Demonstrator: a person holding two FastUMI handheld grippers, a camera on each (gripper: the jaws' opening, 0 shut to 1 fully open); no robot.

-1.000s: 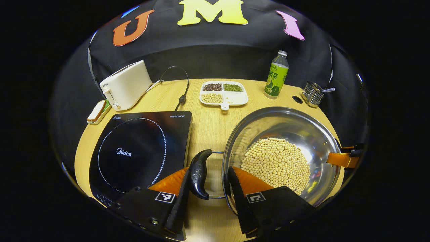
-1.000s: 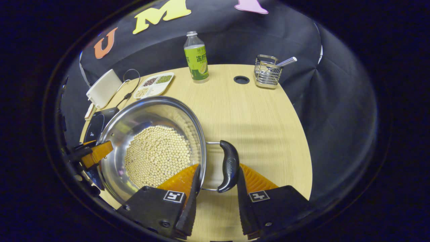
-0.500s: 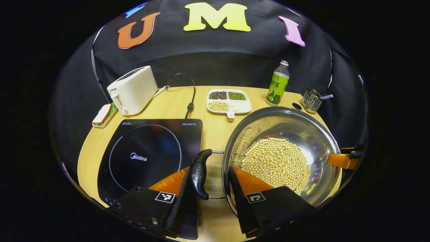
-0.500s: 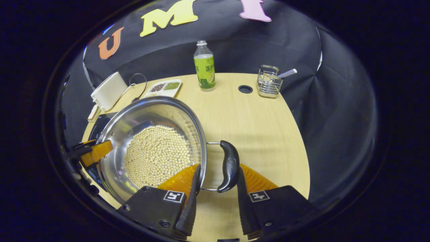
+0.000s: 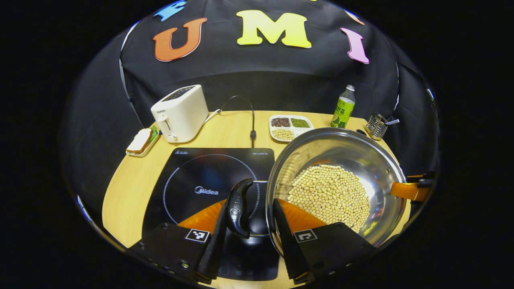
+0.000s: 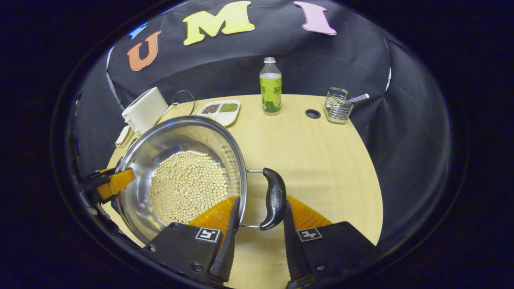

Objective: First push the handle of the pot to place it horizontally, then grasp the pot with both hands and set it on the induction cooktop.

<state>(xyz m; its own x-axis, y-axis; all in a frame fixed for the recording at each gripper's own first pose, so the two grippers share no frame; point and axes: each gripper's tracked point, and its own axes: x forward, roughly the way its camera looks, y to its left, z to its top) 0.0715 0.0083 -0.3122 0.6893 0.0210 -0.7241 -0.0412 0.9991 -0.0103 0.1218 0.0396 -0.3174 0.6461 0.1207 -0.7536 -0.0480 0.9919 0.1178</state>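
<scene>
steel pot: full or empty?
Partly filled: the round stainless steel pot holds a layer of pale yellow beans covering its bottom, with bare shiny wall above.

Wooden table [image 5: 132, 180] with cooktop [image 5: 209, 176], toaster [image 5: 180, 112], divided tray [image 5: 290, 126], bottle [image 6: 270, 86], perhaps a wire rack [image 6: 337, 110].

Silver pot [image 5: 361, 156], black cooktop [image 5: 209, 168], white toaster [image 5: 180, 112].

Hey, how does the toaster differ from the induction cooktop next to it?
The toaster is a tall cream box; the induction cooktop is a flat black slab. The toaster stands at the table's back edge; the induction cooktop lies nearer, partly under the pot's handle. The toaster stands apart from the pot, while the pot hangs partly above the induction cooktop. Both sit on the wooden table.
</scene>
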